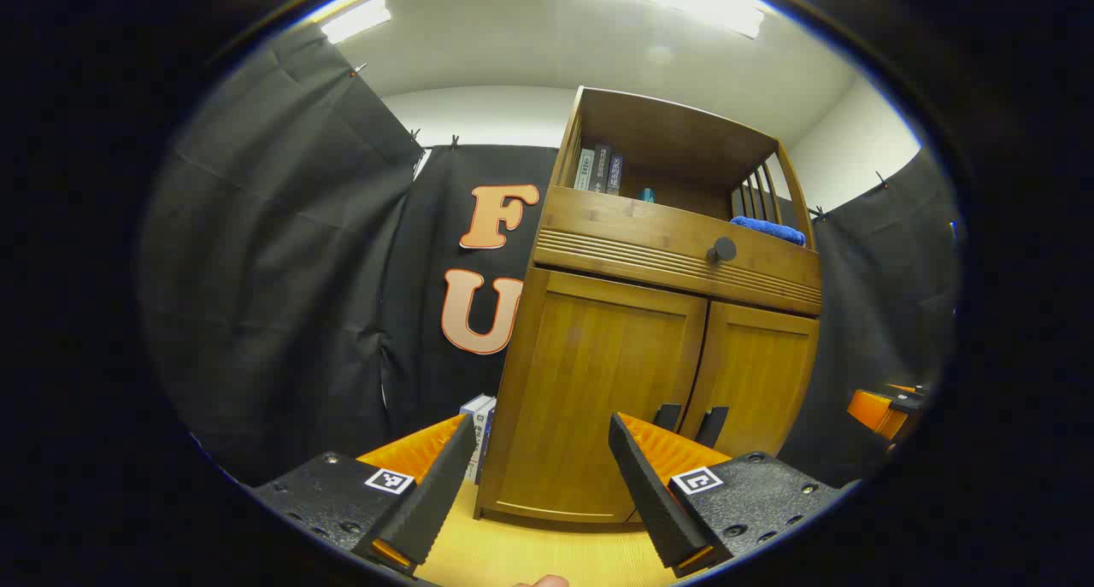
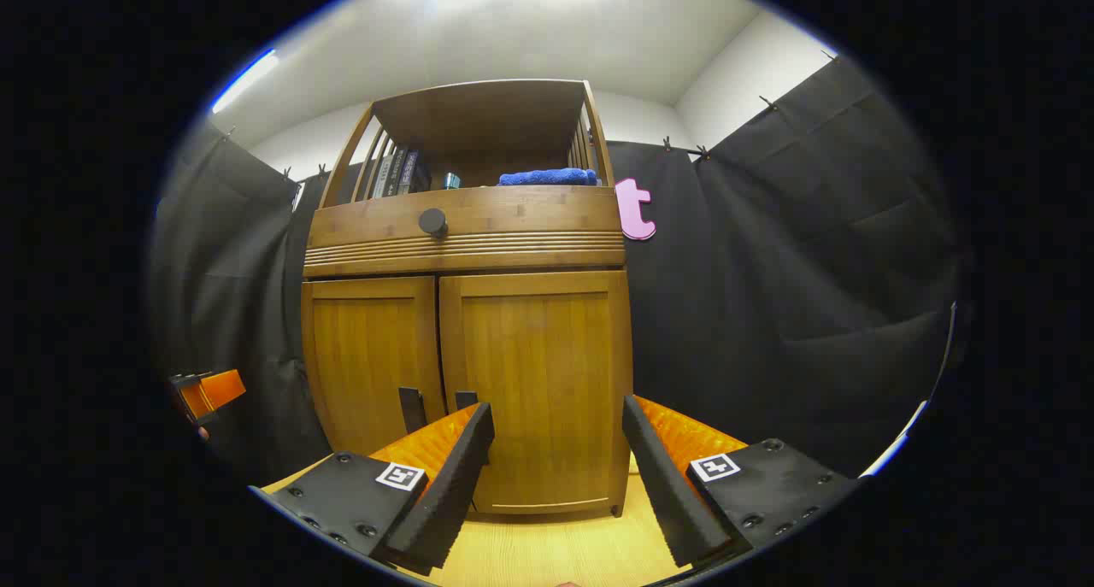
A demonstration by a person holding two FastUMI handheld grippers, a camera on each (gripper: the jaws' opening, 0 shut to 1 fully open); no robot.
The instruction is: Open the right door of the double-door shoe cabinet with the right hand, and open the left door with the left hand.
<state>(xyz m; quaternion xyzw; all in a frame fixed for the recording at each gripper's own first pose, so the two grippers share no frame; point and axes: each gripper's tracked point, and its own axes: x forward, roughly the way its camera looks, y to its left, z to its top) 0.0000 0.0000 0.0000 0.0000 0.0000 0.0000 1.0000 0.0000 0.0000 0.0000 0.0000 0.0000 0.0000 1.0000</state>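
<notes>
Since both doors are shut and nothing is gripped yet, this looks like the very start, with both grippers held back and low, apparently to line up before going in. The left gripper [image 1: 537, 484] has its fingers spread wide apart with nothing between them, and the right gripper [image 2: 557, 476] is the same, spread and empty.

The shoe cabinet [image 2: 466, 314] stands on a pale wooden floor [image 2: 547, 553], up against the black booth cloth. In the left gripper view it sits around 1 o'clock from centre; in the right gripper view it's nearly dead centre, maybe 11 o'clock. It's warm honey-coloured wood, two flat panelled doors side by side under a ribbed drawer front with a round dark knob [image 2: 432, 221]. The left door [image 1: 598, 399] and right door [image 2: 534, 382] meet at a thin seam, and each has a small dark handle low down beside that seam: left handle [image 1: 667, 416], right handle [image 2: 466, 399].

I'd guess the low stance is because those handles sit near the bottom. The open shelf on top has some books [image 1: 598, 170] and a blue towel [image 2: 547, 177].

My read: right gripper goes first for its handle, just off its left finger.
</notes>
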